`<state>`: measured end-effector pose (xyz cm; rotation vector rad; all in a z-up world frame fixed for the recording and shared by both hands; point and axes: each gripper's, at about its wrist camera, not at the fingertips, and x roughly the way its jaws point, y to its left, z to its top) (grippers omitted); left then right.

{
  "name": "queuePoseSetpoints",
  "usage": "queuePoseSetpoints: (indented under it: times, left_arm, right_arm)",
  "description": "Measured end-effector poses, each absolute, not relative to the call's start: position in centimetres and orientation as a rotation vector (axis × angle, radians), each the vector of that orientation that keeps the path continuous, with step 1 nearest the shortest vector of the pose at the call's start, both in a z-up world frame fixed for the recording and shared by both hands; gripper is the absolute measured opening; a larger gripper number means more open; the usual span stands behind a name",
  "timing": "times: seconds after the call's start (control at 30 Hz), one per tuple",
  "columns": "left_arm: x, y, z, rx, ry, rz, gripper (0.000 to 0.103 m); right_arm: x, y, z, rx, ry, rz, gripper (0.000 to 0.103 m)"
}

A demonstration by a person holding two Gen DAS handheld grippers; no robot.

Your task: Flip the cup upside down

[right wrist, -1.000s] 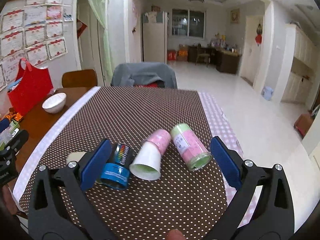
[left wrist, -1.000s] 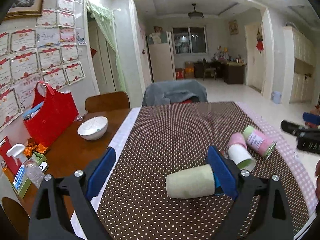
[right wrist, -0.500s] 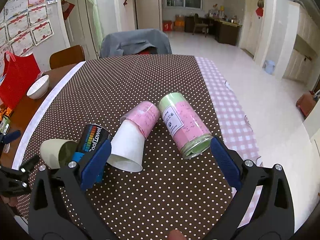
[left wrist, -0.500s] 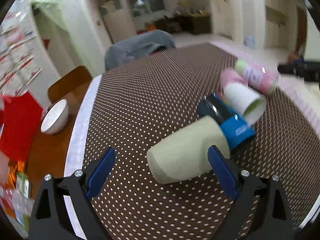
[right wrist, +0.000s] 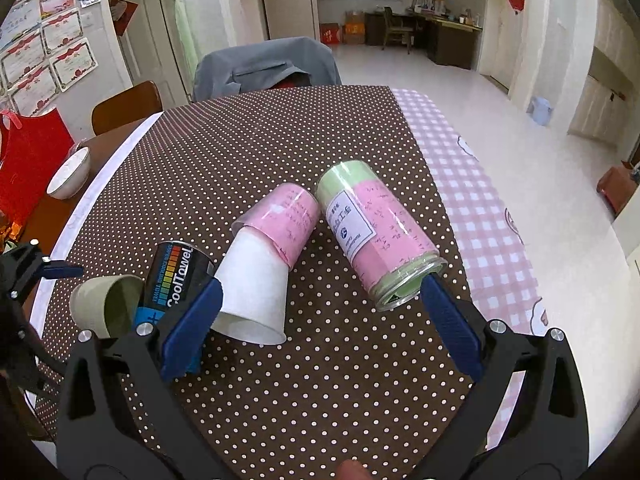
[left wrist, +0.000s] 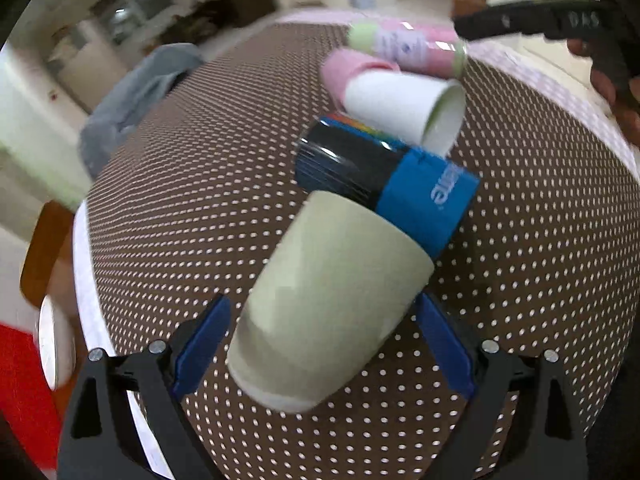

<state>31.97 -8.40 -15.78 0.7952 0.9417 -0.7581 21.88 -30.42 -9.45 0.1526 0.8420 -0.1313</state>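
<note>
From the left wrist view, the left gripper [left wrist: 322,344] is tipped down toward the dotted tablecloth [left wrist: 200,184], its blue pads [left wrist: 202,346] spread wide on either side of the pale green cup [left wrist: 324,308]; whether either pad actually touches the cup I cannot tell. The cup lies tilted on its side, base toward the camera and mouth toward the far right, pressed up against the black and blue can [left wrist: 384,184]. Compared with half a second ago the gripper has closed in, so the cup looms much larger between the fingers, and the whole picture is blurred. Beyond the can lies a white paper cup [left wrist: 400,106] with its open mouth facing right, a pink cup [left wrist: 348,68] on its narrow end, and behind those a pink and green jar [left wrist: 408,46]. In the right wrist view, the right gripper [right wrist: 316,322] hangs above the near part of the table, jaws wide apart and holding nothing; it has barely shifted since the earlier frame. The green cup [right wrist: 106,306] sits at the near left, its hollow inside showing bare, next to the can [right wrist: 176,276]. The white cup [right wrist: 256,288], the pink cup [right wrist: 288,218] and the jar [right wrist: 376,236] lie on their sides in the middle. A white bowl [right wrist: 68,178] rests far left on the bare wood.
</note>
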Motion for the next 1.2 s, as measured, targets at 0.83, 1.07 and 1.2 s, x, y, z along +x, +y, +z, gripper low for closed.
queuePoseSetpoints:
  times: [0.83, 1.07, 1.2]
  left_arm:
    - [29.3, -6.0, -14.8, 0.681, 0.976, -0.671, 0.083]
    - [25.2, -6.5, -12.9, 0.721, 0.930, -0.684, 0.081]
    - [22.6, -7.6, -12.5, 0.763, 0.904, -0.695, 0.081]
  right_arm:
    - [18.6, -30.6, -10.3, 0.228, 0.834, -0.111, 0.097]
    - [16.3, -31.1, -10.2, 0.253, 0.812, -0.101, 0.097]
    - [14.6, -31.7, -10.3, 0.268, 0.801, -0.105, 0.097]
